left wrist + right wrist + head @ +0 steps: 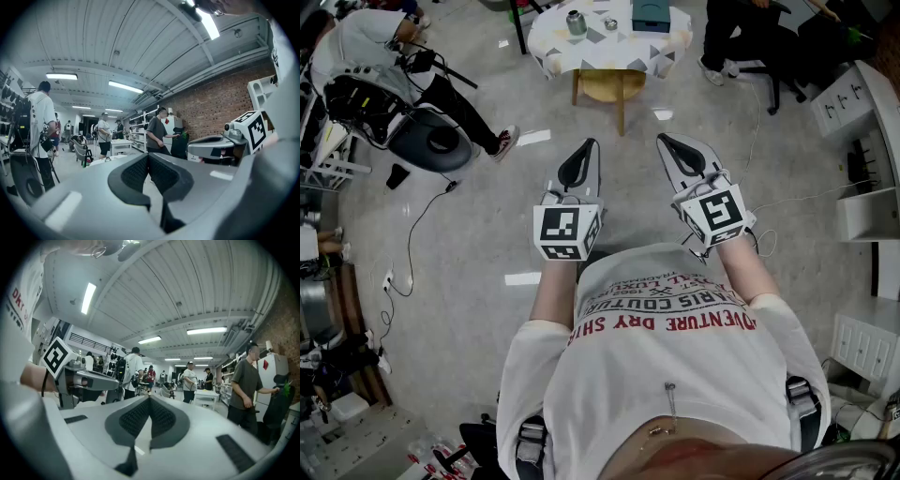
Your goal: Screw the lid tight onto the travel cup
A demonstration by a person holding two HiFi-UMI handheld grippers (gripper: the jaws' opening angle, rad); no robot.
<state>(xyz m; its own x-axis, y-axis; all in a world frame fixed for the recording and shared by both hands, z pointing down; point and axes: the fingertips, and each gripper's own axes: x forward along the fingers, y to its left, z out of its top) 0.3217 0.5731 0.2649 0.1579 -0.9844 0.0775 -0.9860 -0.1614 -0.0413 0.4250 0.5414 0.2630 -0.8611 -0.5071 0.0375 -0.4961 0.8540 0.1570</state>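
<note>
The travel cup (576, 22), a small metal cylinder, stands on a table (553, 49) with a patterned cloth, far ahead across the floor. A teal box (650, 13) stands on the same table. I cannot make out a separate lid. My left gripper (589, 144) and right gripper (665, 141) are held side by side in front of the person's chest, pointing towards the table and well short of it. In the left gripper view the left gripper (149, 156) has its dark pads pressed together with nothing between them. The right gripper (150, 401) looks the same in the right gripper view.
A yellow stool (613, 86) stands under the table. A seated person (375, 42) with camera gear and a dark round seat (431, 141) are at the left. Another person (741, 37) sits at the back right. White shelves (862, 141) line the right side, and cables (417, 234) trail on the floor.
</note>
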